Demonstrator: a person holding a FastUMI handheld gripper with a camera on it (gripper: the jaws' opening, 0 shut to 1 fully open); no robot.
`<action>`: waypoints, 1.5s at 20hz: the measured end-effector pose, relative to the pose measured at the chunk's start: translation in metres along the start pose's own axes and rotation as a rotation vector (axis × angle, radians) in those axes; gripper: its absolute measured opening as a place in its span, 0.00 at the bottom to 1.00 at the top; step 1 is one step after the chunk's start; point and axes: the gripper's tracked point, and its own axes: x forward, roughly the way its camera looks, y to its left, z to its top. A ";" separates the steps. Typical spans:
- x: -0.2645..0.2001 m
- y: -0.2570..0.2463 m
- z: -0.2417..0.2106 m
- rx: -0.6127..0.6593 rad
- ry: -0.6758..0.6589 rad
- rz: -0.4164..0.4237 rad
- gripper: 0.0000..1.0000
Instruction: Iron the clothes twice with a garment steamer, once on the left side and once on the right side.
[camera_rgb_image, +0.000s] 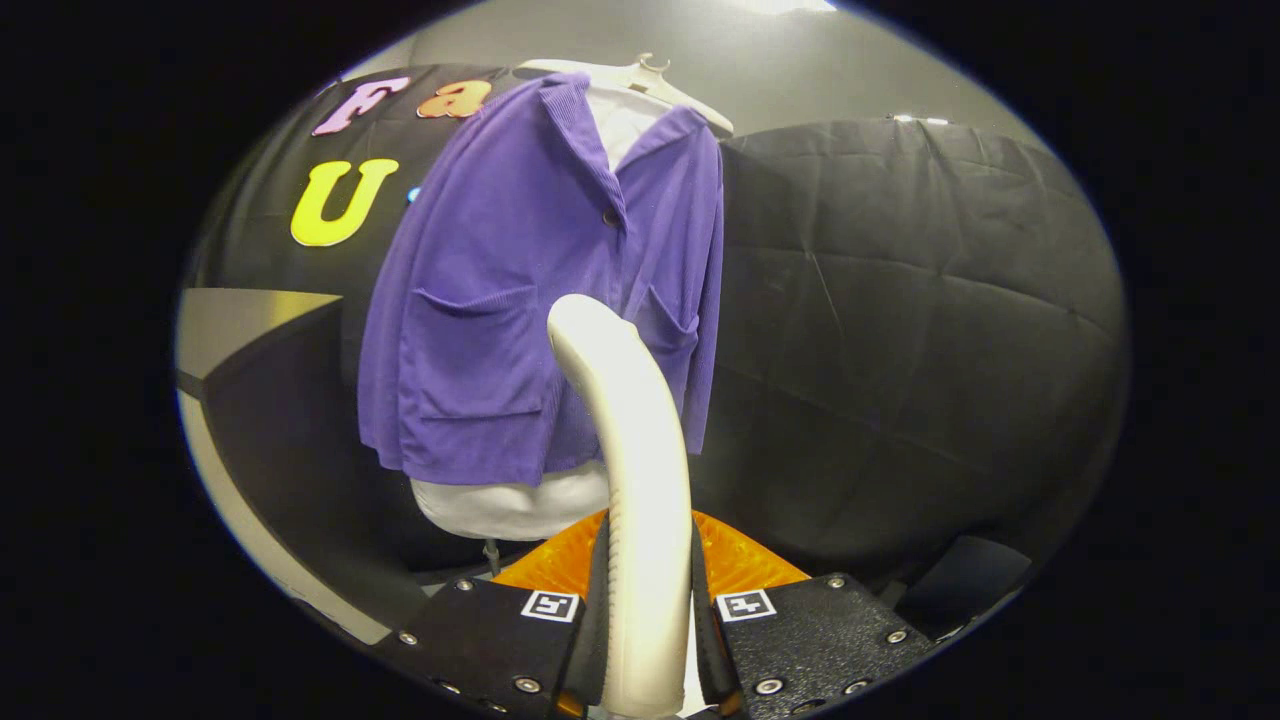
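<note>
Gripper view: tool (648, 640) clamps the steamer (630, 450) before a purple shirt (500, 300); a loose grip could let it twist.

text: none readable | tongs (648, 640): square coded markers only, no words

hanger (655, 80): pale plastic, hook poking up at the very top
white form (515, 505): straight below the hanger, rounded bottom edge showing
thin stand (491, 555): under the white form, mostly hidden
black cloth (900, 320): behind the hanger and off to both sides, wrinkled
grey wall (600, 35): above the cloth, behind the hanger's hook
</note>
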 end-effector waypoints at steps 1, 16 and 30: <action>-0.014 0.000 0.007 -0.001 -0.022 0.011 0.36; -0.165 -0.004 0.087 0.023 -0.240 0.120 0.36; -0.192 -0.021 0.114 0.045 -0.298 0.136 0.36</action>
